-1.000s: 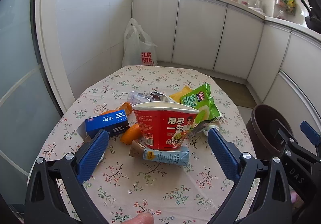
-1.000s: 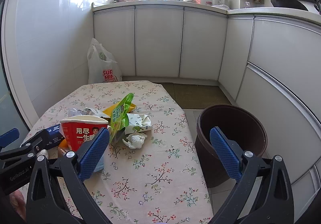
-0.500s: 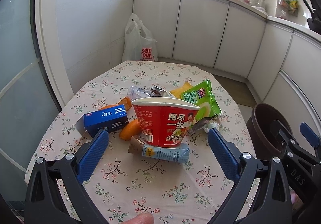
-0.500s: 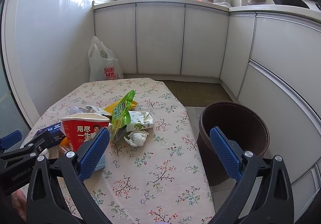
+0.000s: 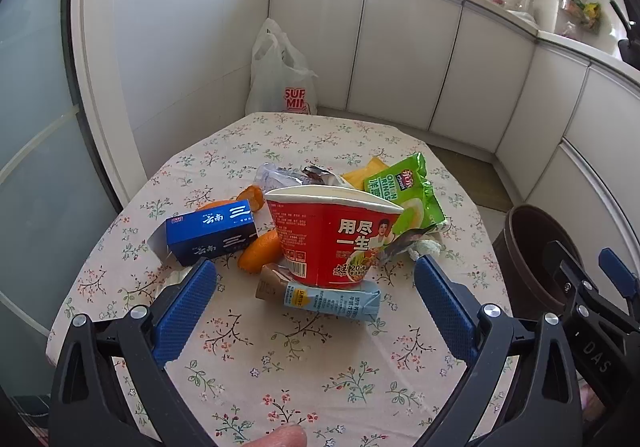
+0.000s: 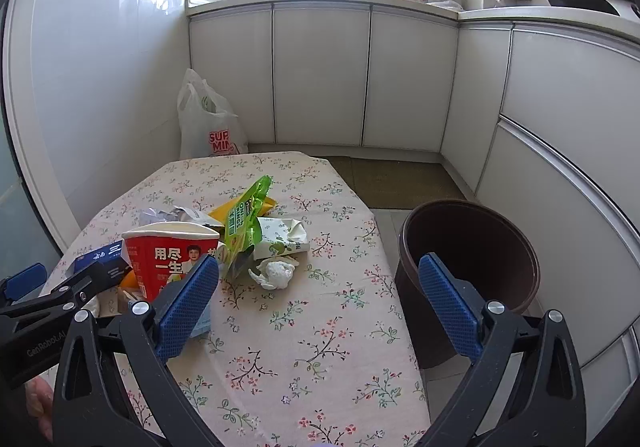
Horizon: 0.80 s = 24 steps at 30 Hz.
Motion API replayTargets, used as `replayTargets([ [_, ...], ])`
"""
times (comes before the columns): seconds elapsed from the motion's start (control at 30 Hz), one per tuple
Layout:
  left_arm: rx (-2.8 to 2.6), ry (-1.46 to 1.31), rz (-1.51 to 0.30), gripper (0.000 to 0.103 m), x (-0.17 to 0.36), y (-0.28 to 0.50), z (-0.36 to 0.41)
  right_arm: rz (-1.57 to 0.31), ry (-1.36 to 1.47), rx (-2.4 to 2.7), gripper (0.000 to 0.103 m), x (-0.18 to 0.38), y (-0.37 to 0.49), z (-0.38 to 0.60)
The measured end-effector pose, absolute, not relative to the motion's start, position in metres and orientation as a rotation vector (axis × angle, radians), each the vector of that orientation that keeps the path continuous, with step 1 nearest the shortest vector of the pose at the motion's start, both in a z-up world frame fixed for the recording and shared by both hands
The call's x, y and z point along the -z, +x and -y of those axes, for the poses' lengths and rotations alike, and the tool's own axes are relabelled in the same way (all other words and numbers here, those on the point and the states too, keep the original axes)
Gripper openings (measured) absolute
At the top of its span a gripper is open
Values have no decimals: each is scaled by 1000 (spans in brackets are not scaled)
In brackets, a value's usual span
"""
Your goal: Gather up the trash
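Both claws, the left claw and right claw, hung wide open and empty over the surface's near edge. The trash, red noodle cup foremost, sat heaped mid-surface, the brown bin waiting off its right edge, seemingly placed for short drops.

Floral-clothed table under red noodle cup, blue box, crumpled tissue.

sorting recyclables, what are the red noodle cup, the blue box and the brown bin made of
Red noodle cup: looks like coated paper, glossy print with a white rolled rim. Blue box: thin printed cardboard, sharp folded edges and an open end flap. Brown bin: probably moulded plastic, smooth with a dull sheen and a thin rim, though that is a guess.
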<state>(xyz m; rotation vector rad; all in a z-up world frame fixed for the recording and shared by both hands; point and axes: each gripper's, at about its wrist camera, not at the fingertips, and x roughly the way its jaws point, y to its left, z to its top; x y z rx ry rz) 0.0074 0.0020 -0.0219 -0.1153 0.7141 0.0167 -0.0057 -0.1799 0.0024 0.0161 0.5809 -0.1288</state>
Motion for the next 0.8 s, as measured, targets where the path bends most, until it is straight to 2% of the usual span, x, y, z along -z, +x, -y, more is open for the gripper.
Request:
replayTargets([
  [0.8,-18,-115,-727,96,24,8,-4,-593,14,125,96,-2,-5,180],
])
